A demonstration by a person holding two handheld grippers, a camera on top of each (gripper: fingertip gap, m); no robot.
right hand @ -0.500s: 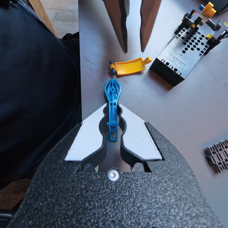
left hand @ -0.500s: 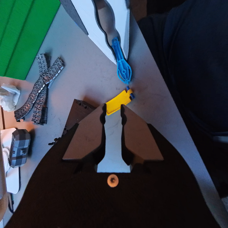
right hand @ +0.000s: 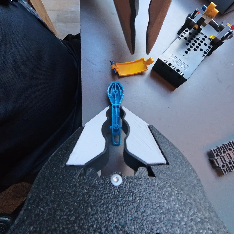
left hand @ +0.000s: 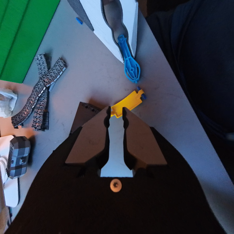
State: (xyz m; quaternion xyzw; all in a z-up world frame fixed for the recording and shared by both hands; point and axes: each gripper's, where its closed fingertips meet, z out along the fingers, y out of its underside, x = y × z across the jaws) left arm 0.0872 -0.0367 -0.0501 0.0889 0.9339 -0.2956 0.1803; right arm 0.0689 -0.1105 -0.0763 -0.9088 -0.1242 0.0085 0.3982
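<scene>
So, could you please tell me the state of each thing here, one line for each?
Left claw: open, tips just over one end of the yellow piece.
Right claw: shut on blue tool.
Blue tool: held by its handle, oval head sticking out forward.
Yellow curved panel: lying flat on table, hollow side up.
Grey track links: loose, two strips crossed.

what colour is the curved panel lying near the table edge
Yellow-orange curved panel; clearest in the right wrist view.

Wrist views face each other, close above table (left hand: pixel 78 81), sharing centre.

Dim, warm side-light (soft edges), fisheye warp
</scene>
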